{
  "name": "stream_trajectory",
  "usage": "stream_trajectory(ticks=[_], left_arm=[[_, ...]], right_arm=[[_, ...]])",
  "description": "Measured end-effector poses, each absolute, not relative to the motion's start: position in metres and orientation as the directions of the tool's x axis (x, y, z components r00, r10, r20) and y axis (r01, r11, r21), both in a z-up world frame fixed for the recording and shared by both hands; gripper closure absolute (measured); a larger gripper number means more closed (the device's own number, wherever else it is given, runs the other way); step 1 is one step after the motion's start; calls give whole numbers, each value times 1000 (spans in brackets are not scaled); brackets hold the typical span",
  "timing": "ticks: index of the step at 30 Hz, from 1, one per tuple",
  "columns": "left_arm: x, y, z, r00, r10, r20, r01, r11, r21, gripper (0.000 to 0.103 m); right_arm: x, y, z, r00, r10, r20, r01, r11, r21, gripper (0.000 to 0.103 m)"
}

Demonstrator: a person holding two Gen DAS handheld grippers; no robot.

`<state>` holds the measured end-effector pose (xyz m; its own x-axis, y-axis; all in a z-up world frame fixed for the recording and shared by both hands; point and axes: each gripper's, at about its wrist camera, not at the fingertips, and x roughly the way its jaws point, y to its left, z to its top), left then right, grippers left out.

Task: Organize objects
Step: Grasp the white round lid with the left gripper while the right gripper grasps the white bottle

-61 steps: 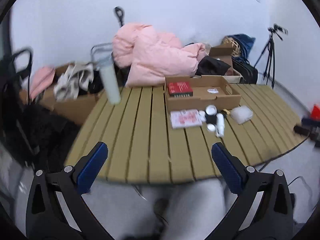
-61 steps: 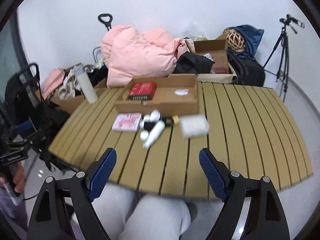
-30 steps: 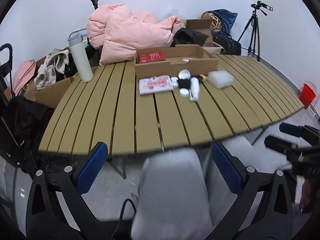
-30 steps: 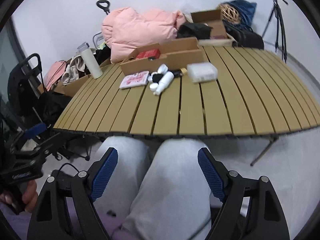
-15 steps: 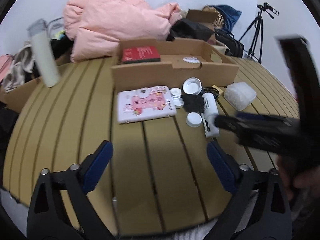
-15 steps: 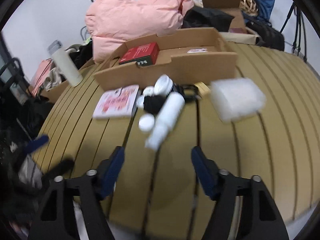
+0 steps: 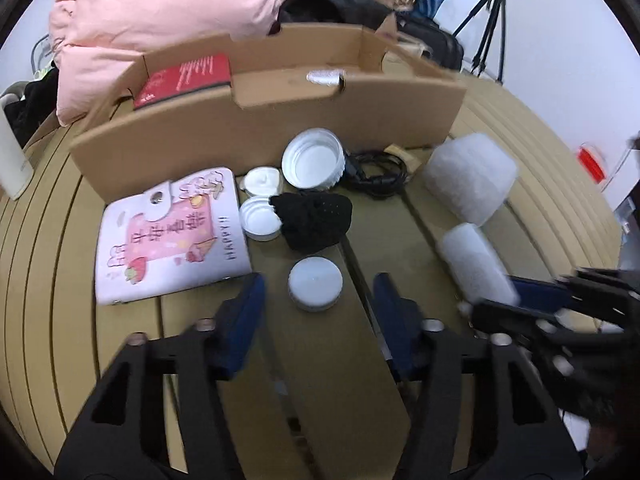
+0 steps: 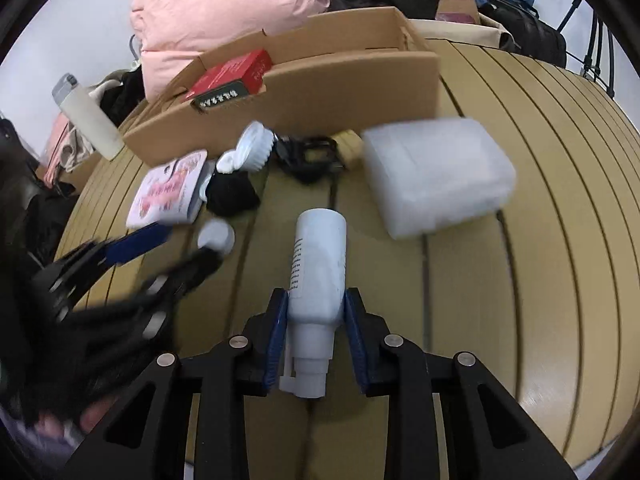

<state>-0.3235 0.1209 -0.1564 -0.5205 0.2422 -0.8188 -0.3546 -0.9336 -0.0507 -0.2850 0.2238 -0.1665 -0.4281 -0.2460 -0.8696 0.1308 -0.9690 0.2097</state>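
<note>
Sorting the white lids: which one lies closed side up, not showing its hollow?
The small round lid nearest the left gripper, lying alone before its jaws. The big ribbed lid and the smaller lid beside the black cloth show their hollows.

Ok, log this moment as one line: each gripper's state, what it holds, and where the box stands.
right gripper: closed on white bottle, lying on table | left gripper: closing around small white cap, not yet touching | cardboard box: behind items

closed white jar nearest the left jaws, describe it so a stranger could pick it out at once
Start at the long cardboard box on the slatted table. In front lie a pink card wallet and a black pouch. The small round jar sits below them, capped and apart from the open lids.
</note>
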Motion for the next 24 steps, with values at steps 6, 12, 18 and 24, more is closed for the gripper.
stream_trajectory(ticks=[6,12,18,24], left_arm=[[-317,123,-152,-515,186,-837,-274,-961,-45,78],[-264,104,-117,-559,191,-807,-232,-970,-69,78],[-215,83,-81,-614,181,-769,-221,-974,-53,78],[-191,75,-64,-633,162,-757,-200,-979,-43,78]], right_arm=[[-276,231,-166,-449,-234,-862,131,-972,196,72],[-260,229,-159,-457,-239,-857,130,-971,202,72],[-222,233,-131,-511,-194,-837,125,-981,151,73],[-178,246,-105,-571,-280,-772,124,-959,256,73]])
